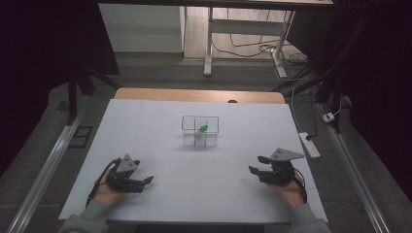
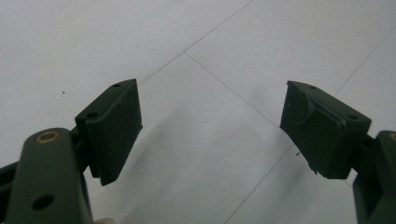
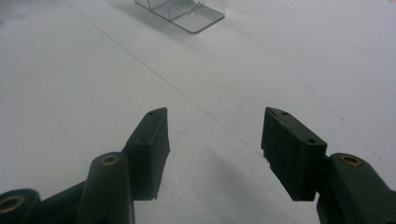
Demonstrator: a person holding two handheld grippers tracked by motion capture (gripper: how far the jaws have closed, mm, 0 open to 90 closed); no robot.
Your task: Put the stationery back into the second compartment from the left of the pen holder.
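A: Obs. — small clear plastic box with four compartments [image 1: 199, 130] stands at mid-worktop, well apart from both grippers. A small bright green piece [image 1: 203, 128] sits in it, in the far right compartment as far as the high view lets me tell; what it is, I can't make out at this size.

B: Left gripper [image 1: 144, 180] rests low at the near left of the white worktop [image 1: 160, 116], jaws spread wide, nothing between them. Right gripper [image 1: 259, 164] at the near right, jaws likewise wide and bare.

A: Handling estimate: box looks thin-walled and light, stiff but likely to crack or slide under a hard pinch. Smooth walls, so probably slippery against the ribbed pads [image 3: 152, 149].

B: Agreed. Best hold, I judge, is across an outer wall or one of the inner dividers, light pressure. The green piece looks tiny and light; it would need a narrow, top-down pick inside its cell, with little side room for the jaws.

A: Its corner and base show at the top of the right gripper view [image 3: 187, 13], so the right gripper already points roughly that way.

B: Room: bare white surface between each gripper and the box, nothing in the path. Worktop edges lie near on left and right; the far edge ends at a wooden strip [image 1: 199, 94] behind the box. A nudged box has space before any edge
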